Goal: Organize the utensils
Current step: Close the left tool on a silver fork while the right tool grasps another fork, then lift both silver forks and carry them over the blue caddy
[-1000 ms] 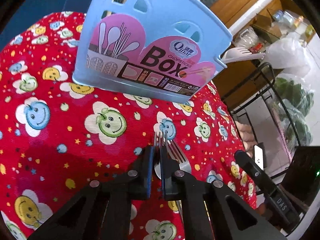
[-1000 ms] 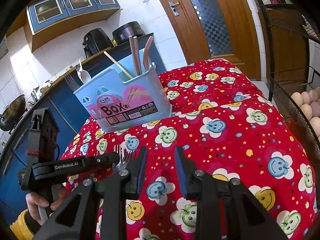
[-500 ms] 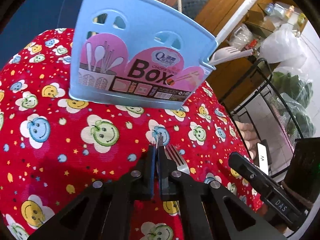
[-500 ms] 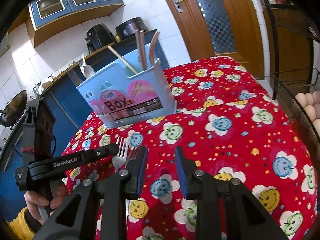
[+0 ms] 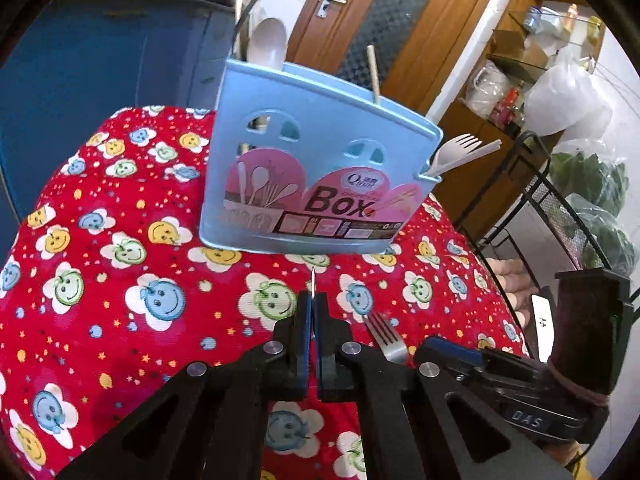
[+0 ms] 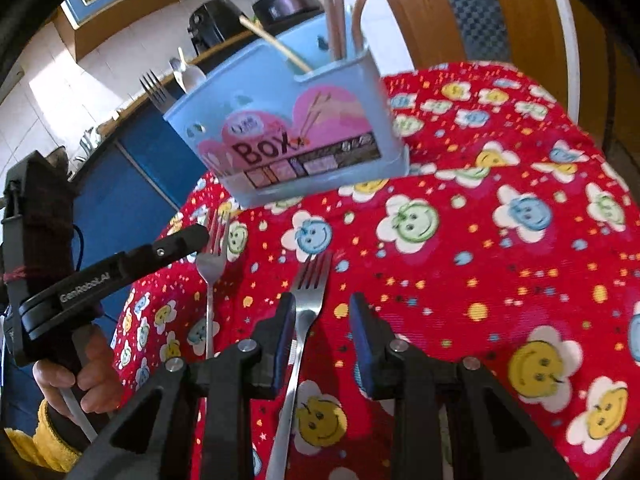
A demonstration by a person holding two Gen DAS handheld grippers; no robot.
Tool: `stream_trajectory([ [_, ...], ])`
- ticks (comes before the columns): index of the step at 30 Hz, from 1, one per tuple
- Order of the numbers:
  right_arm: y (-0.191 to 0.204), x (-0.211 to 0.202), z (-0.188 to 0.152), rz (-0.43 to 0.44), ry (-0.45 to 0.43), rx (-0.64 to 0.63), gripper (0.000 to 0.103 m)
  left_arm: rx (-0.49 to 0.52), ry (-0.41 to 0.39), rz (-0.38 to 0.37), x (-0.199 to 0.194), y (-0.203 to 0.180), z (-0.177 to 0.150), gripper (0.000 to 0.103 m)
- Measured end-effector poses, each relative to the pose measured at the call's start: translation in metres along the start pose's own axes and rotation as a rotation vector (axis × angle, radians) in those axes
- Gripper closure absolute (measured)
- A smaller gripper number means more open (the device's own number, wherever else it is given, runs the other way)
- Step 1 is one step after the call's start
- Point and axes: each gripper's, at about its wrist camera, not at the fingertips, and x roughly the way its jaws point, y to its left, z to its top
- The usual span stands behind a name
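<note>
A light blue utensil box (image 5: 316, 176) (image 6: 288, 136) stands on the red smiley tablecloth (image 5: 120, 280), holding chopsticks, spoons and forks. My left gripper (image 5: 313, 308) is shut on a metal fork (image 6: 211, 256), seen edge-on between its jaws and held above the cloth. A second metal fork (image 6: 308, 300) (image 5: 386, 338) lies on the cloth. My right gripper (image 6: 322, 316) is open, its jaws either side of that fork's neck; the fork sits close to the left jaw.
A black wire rack (image 5: 560, 216) stands to the right of the table. Blue cabinets (image 5: 100, 64) and a wooden door (image 5: 380, 20) are behind the box. The cloth (image 6: 520, 240) spreads wide to the right of the box.
My left gripper has lifted its fork and drawn back from the box. My right gripper has moved left and down over the second fork lying on the cloth.
</note>
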Motion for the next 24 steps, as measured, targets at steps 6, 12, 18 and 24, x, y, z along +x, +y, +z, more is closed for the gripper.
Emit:
stream_trajectory([
  [6, 0.002, 0.011, 0.004, 0.021, 0.045, 0.004, 0.070, -0.036, 0.082, 0.016, 0.020, 0.007, -0.005, 0.102],
  [12, 0.000, 0.019, 0.010, 0.037, 0.062, 0.022, 0.078, -0.026, 0.083, 0.011, 0.025, 0.002, -0.008, 0.102],
  [18, 0.006, 0.025, 0.011, 0.049, 0.056, 0.019, 0.096, -0.078, 0.097, -0.033, 0.029, 0.006, -0.007, 0.101],
  [24, 0.015, 0.023, 0.010, 0.032, 0.034, -0.013, 0.097, -0.069, 0.137, -0.011, 0.041, 0.006, -0.009, 0.100],
])
